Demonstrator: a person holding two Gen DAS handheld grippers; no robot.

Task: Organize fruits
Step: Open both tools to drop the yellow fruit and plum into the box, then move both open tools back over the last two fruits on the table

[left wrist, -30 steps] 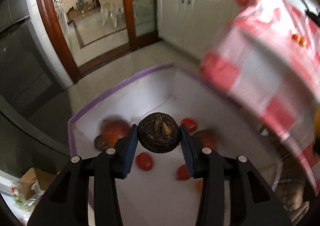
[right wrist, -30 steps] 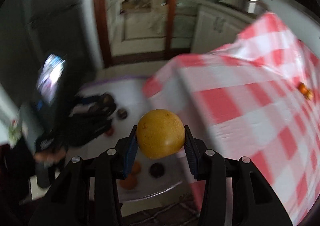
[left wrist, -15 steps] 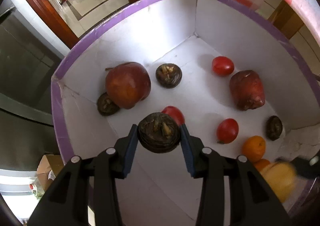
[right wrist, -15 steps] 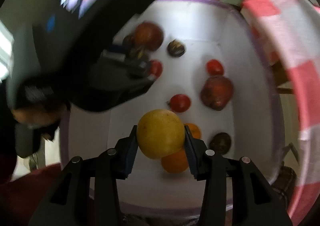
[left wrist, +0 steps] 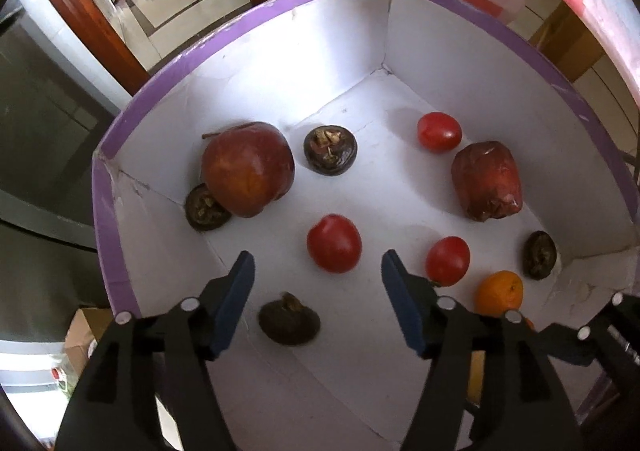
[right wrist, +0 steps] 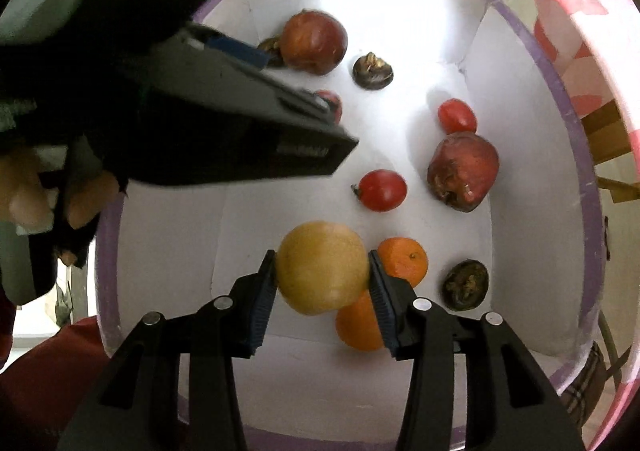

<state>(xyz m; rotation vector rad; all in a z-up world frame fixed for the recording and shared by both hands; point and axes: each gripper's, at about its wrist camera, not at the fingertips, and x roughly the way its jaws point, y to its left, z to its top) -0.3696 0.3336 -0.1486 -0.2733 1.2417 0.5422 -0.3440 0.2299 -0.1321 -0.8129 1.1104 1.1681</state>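
Both grippers pointed steeply down into a white box (left wrist: 472, 47) with a purple rim.

Left gripper (left wrist: 318, 283): jaws apart and opening, nothing pressed between the blue pads. A dark brown water chestnut (left wrist: 289, 322) lay on the box floor below the gap, nearer the left pad, touching neither pad. A red tomato (left wrist: 334, 243) sat just beyond the fingertips.

Right gripper (right wrist: 322, 277): jaws opening, pads at the sides of a yellow round fruit (right wrist: 322, 267) that was still between them; whether the pads still pressed it I could not tell for certain, but they looked in contact. Two oranges (right wrist: 404, 261) lay directly beneath and beside that fruit, the nearer one partly hidden by it.

Other contents of the box: a large red apple (left wrist: 248, 169) at the far left corner with a dark chestnut (left wrist: 206, 208) touching its lower left side; a second dark chestnut (left wrist: 330, 149) just right of the apple; a wrinkled dark-red fruit (left wrist: 488, 181) near the right wall; a small tomato (left wrist: 439, 131) beyond it; another tomato (left wrist: 448, 261) near the right fingertip; one more chestnut (left wrist: 539, 254) by the right wall.

A red-and-white checked cloth (right wrist: 576, 51) hung just right of the box.
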